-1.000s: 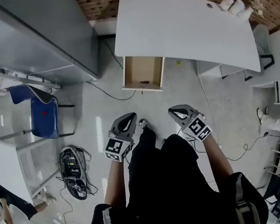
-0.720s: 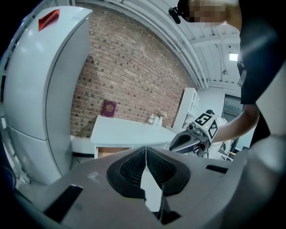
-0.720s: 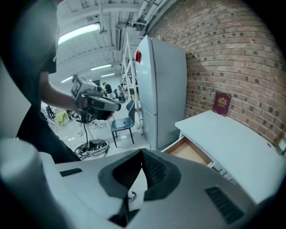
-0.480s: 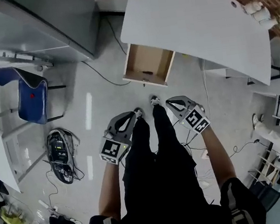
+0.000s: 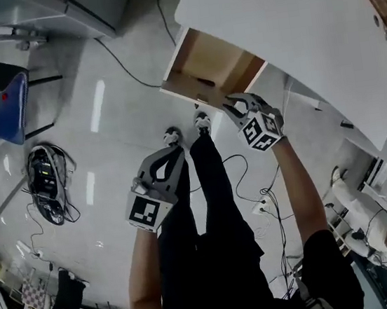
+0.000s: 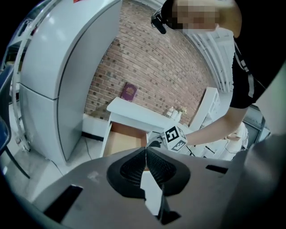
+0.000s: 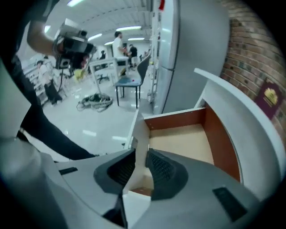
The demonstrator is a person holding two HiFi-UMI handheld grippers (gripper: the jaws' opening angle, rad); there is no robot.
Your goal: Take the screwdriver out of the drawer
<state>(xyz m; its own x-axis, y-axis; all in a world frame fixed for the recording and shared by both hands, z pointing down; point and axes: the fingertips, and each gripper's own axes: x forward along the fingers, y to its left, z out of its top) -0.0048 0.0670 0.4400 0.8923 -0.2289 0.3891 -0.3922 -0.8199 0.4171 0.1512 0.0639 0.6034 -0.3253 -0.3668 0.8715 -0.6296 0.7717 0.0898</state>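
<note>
White desk point(image 5: 289, 24) with its drawer point(image 5: 219, 55) pulled open. Right gripper point(image 5: 225, 102) hung at the drawer's front edge, jaws narrowly apart and opening, gripping nothing. Left gripper point(image 5: 177, 151) was closed and empty. Screwdriver point(image 5: 204, 81) lay inside the drawer, near its front wall.

Black clothes point(image 5: 215, 211); grey left gripper point(image 5: 177, 150) and right gripper point(image 5: 229, 102) bear marker cubes point(image 5: 260, 131).

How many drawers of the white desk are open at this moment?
1. The open drawer sticks out from under the white desk, toward the person's feet. Closed drawers may be hidden below the desk top; none shows in these views.
</note>
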